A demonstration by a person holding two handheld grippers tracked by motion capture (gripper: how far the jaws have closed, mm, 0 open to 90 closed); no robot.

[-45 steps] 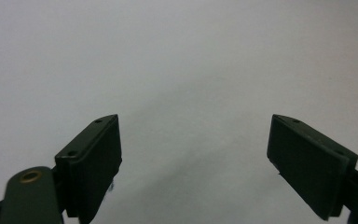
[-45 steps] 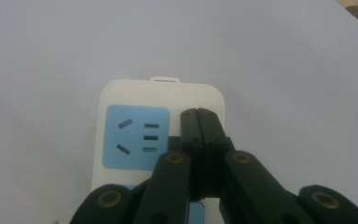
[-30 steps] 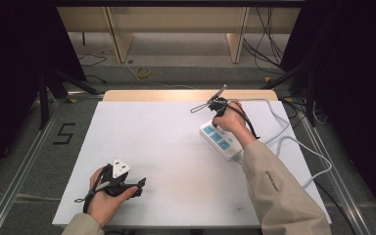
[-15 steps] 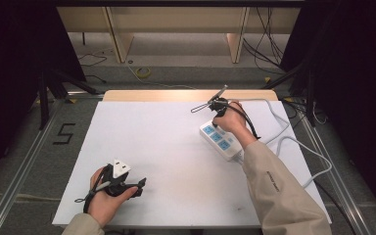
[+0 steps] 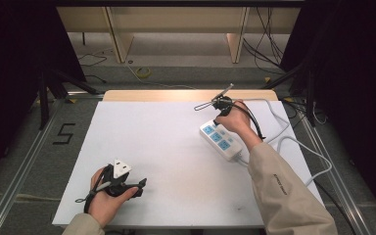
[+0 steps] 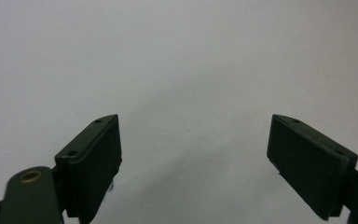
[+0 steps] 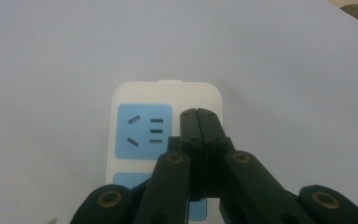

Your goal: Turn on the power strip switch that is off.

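**Closed jaws over the power strip, spread jaws on bare table**

While the person leans in from the near edge, the left gripper [image 5: 127, 183] lies low at the near left of the white table [image 5: 166, 142], held in the left hand [image 5: 105, 200]. Its own view shows the two black jaws spread wide apart, nothing between them but plain white surface.

Moving right, the middle of the table is bare.

Toward the far right lies the white power strip [image 5: 220, 141], angled across the table, blue socket panels facing up, its white cable [image 5: 298, 144] looping off the right edge. Just above the strip's far end, the right gripper [image 7: 199, 122] has its jaws pressed flat together, gripping nothing, tips over the strip beside the farthest blue socket. Whether the tips touch the strip I cannot tell.
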